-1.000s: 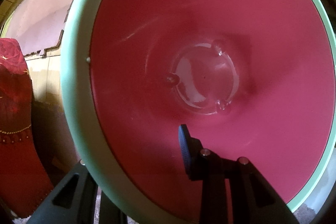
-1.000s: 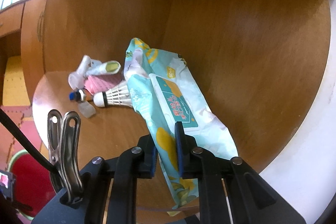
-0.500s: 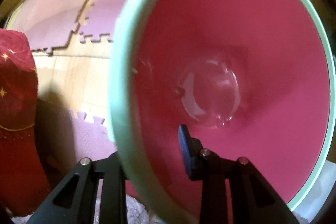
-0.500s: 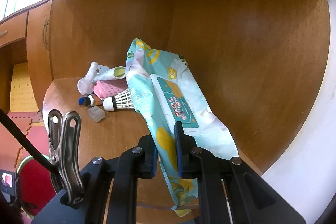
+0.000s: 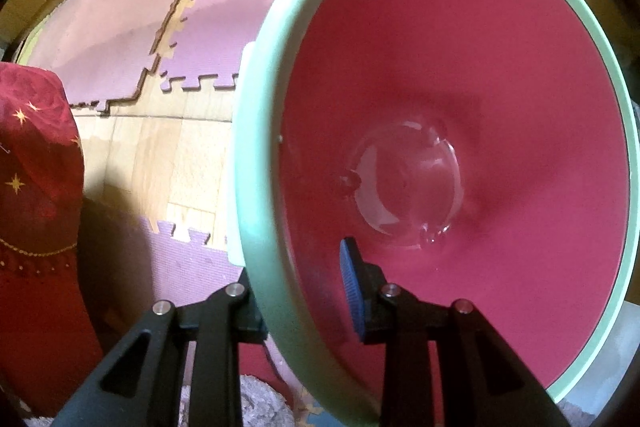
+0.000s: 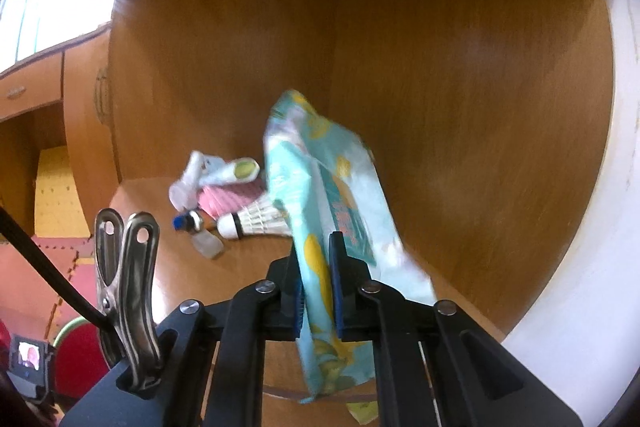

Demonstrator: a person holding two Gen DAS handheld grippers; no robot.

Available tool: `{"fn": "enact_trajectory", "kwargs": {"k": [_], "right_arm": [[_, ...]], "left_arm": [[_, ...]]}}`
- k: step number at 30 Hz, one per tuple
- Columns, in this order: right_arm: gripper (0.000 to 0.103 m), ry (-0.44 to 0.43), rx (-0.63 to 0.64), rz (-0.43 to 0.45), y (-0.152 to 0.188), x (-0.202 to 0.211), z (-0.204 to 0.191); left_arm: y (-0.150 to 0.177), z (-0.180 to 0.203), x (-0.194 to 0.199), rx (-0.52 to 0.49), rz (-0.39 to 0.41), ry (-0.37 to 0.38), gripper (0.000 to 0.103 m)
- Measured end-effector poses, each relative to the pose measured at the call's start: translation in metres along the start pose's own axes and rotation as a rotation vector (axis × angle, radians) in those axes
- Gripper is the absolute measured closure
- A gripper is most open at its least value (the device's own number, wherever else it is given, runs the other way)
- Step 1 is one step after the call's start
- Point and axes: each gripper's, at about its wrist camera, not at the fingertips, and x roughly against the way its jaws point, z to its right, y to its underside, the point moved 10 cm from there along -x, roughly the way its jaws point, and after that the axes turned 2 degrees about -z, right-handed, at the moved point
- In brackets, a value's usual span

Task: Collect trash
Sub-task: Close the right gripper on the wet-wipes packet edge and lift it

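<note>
Teal wipes packet (image 6: 320, 267) is pinched in the right claw (image 6: 316, 291), jaws closing on it, lifted off the wooden shelf (image 6: 160, 267). Left claw (image 5: 304, 291) is clamped on the green rim of the red bin (image 5: 460, 75), which looks empty: nothing collected yet. Left of the packet on the shelf remain a shuttlecock (image 6: 252, 219), pink item (image 6: 228, 199), small tubes (image 6: 216, 173). Path to the bin appears clear.

Left wrist view looks straight down, close into the red bin (image 5: 460, 75); right wrist view faces nearly level into a wooden shelf corner (image 6: 332, 39).
</note>
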Motion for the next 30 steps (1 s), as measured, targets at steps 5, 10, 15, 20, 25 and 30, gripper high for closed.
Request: {"fn": "enact_trajectory", "kwargs": {"k": [5,10,15,20,25,30], "right_arm": [[0.095,-0.003,0.031,-0.001,0.003,0.003,-0.003],[0.093,0.028,0.079,-0.040,0.007,0.000,-0.002],[0.088,0.056,0.138,-0.123,0.017,-0.022,-0.014],[0.081,0.093,0.209,-0.139,0.021,-0.035,-0.025],[0.086,0.110,0.191,-0.132,0.022,-0.038,-0.024],[0.094,0.151,0.184,-0.066,0.012,-0.020,-0.012]], "left_arm": [[0.003,0.002,-0.003,0.012,-0.021,0.020,0.073],[0.002,0.005,-0.002,0.008,-0.018,0.030,0.073],[0.003,0.003,-0.004,0.017,-0.026,0.042,0.073],[0.002,0.002,-0.004,0.019,-0.025,0.045,0.073],[0.002,0.002,-0.004,0.020,-0.029,0.051,0.073],[0.003,0.003,-0.004,0.016,-0.033,0.051,0.073]]}}
